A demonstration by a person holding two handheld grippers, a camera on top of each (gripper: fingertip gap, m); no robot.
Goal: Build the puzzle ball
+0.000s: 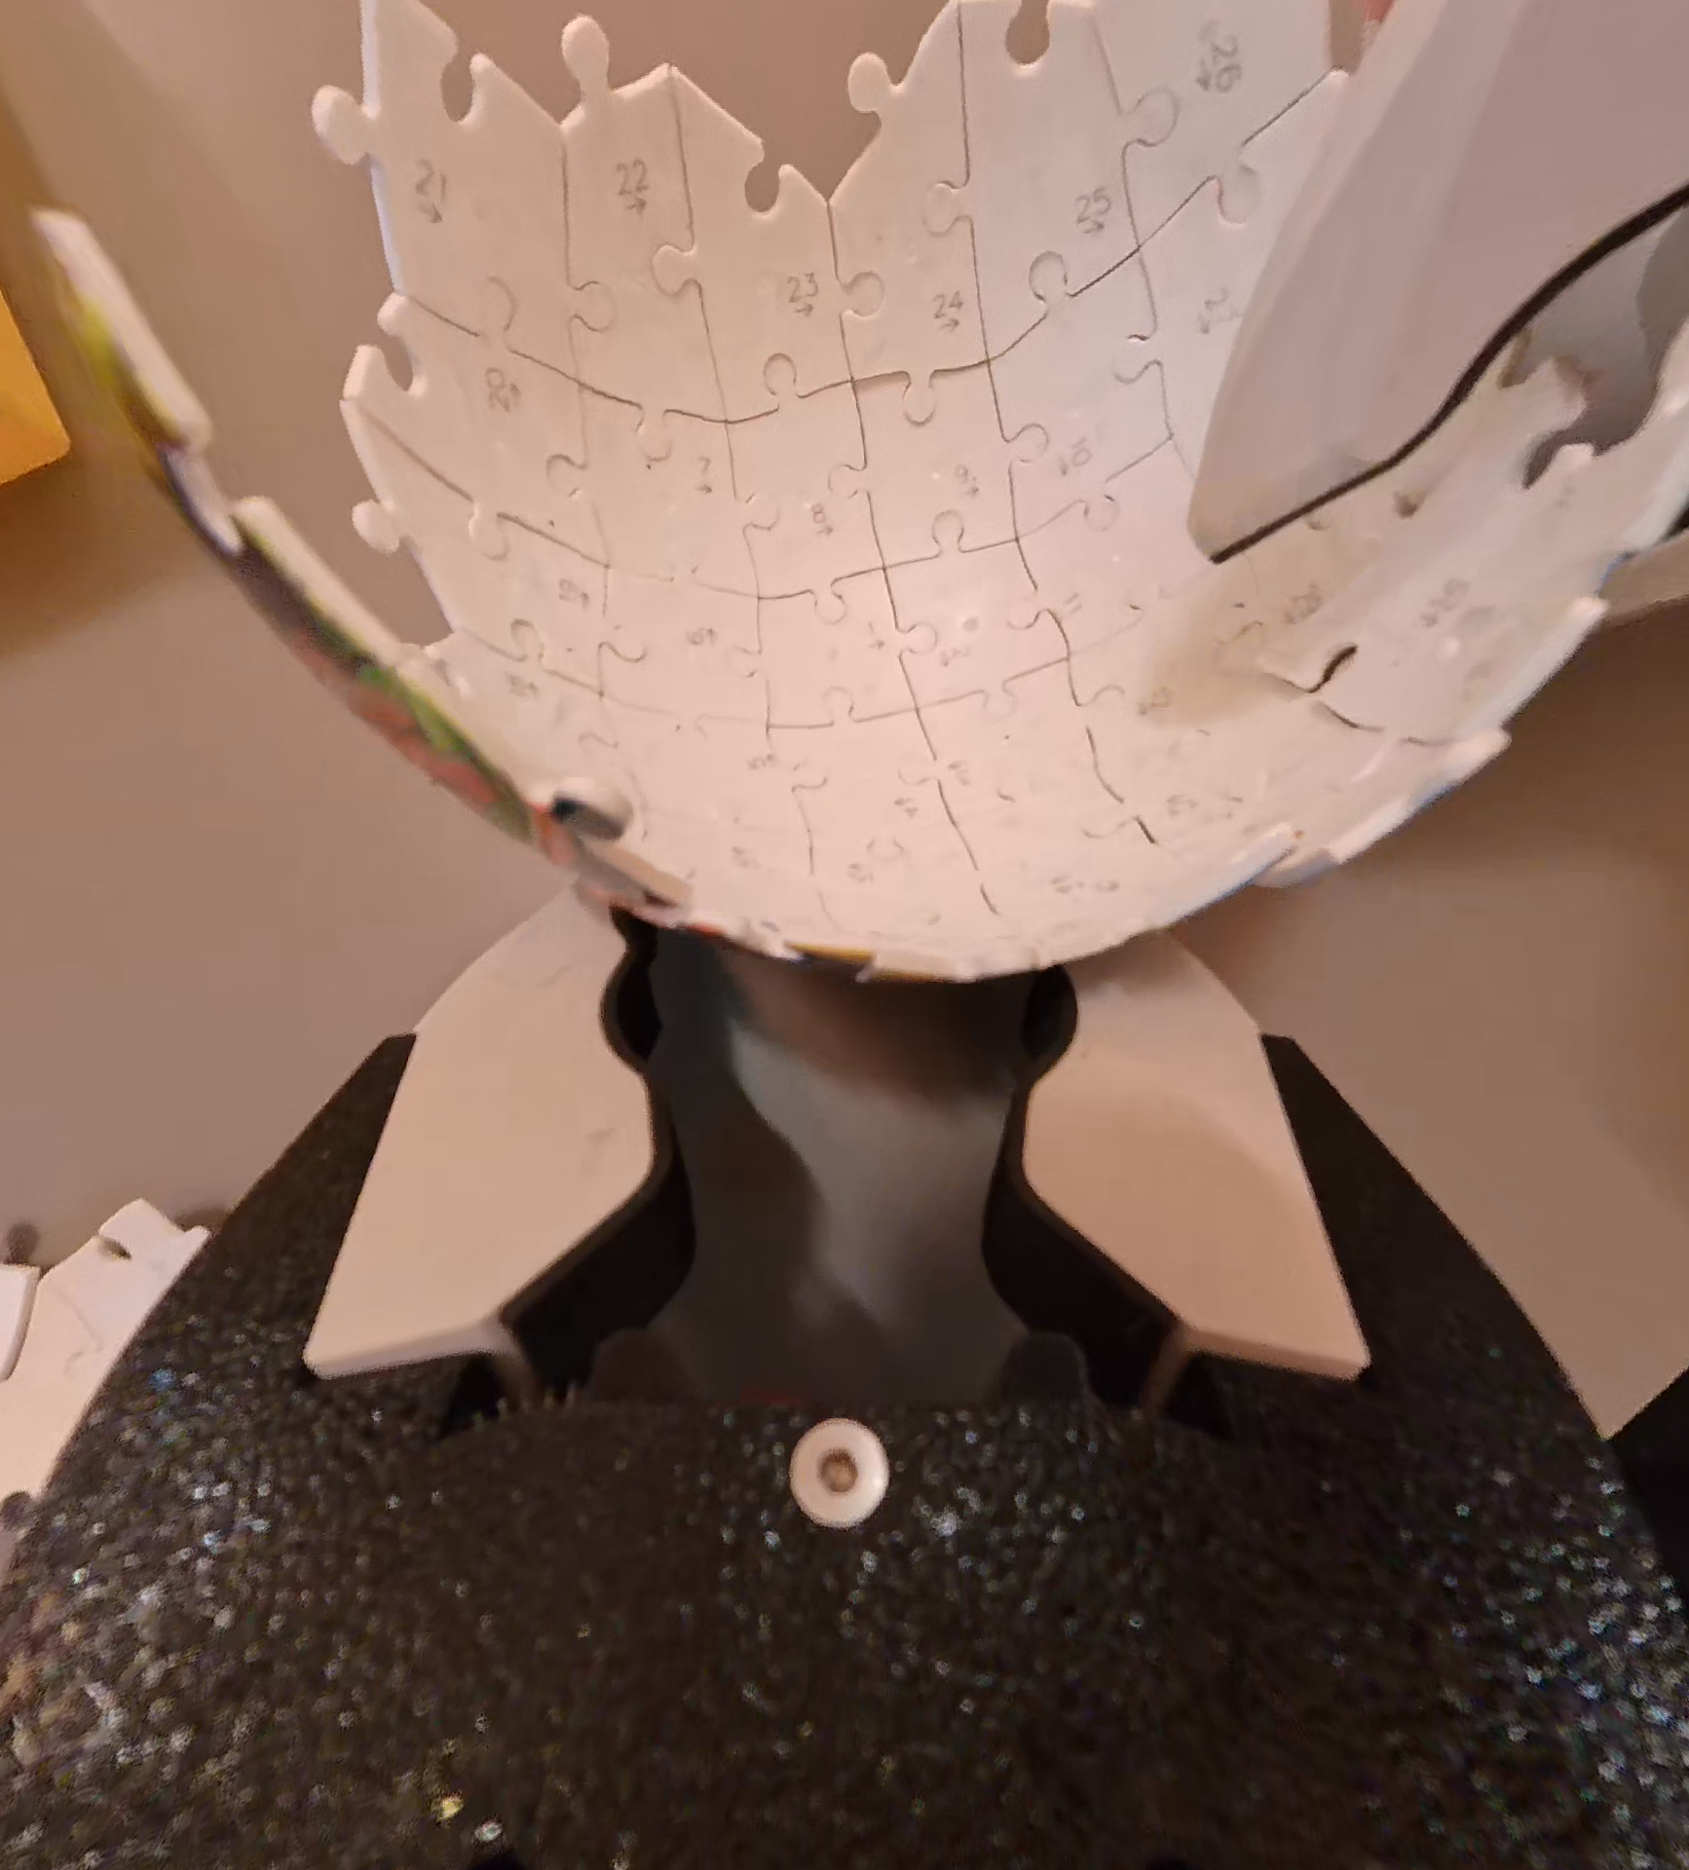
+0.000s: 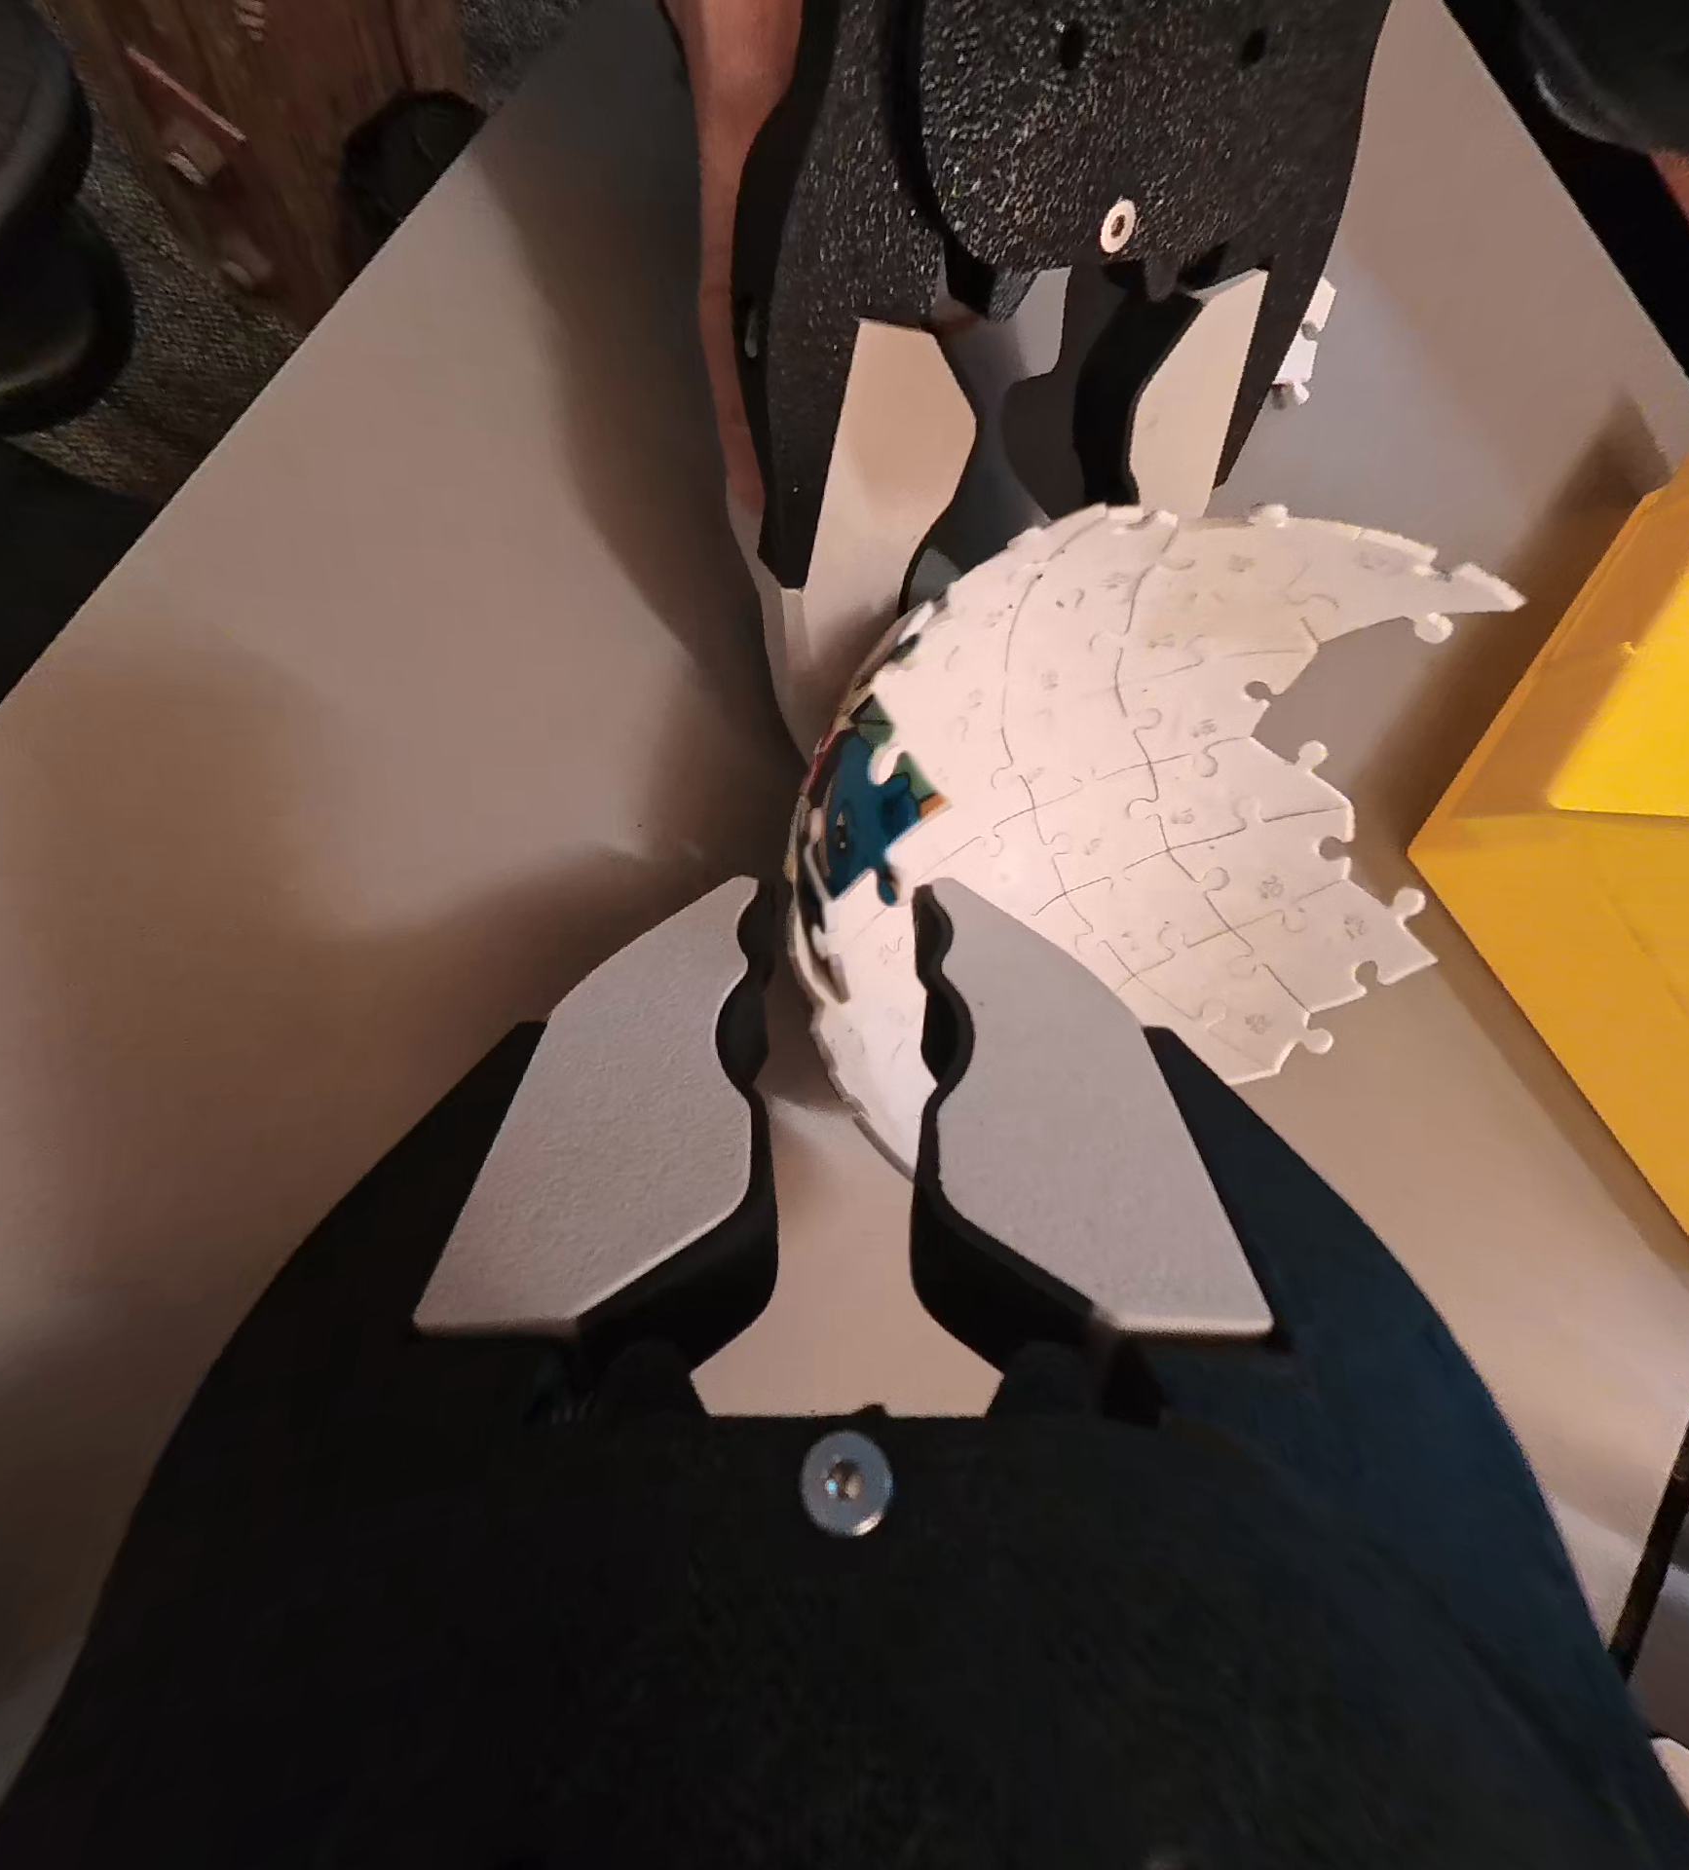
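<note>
The table (image 2: 334, 729) is a pale slab whose corner points away from the right wrist view, with a yellow box (image 2: 1620, 860) standing close to its right edge. Near the middle of the table, just beside the box, lies the puzzle ball (image 2: 1154, 810), so far only a half-built shell: a bowl of joined white pieces tipped on its side, so that its numbered inner face opens toward the box and its printed, coloured outer skin faces the other way. It seems to be held this way so the jagged open rim stays reachable for the next pieces. The left gripper (image 2: 972, 597) comes in from the far side, with its fingers spread around the shell's rim; in the left wrist view the shell hides the tips, so whether they press on it or merely cradle it cannot be told. The right gripper (image 2: 846, 890) reaches from the near side with one finger outside the coloured skin and the other inside the bowl, the gap between them narrow, apparently pinching the wall at a coloured piece (image 2: 856, 810) to seat it or to steady the edge. A few spare white pieces (image 1: 21, 1356), joined together, wait on the table beside the left gripper, probably kept close for fitting later.
</note>
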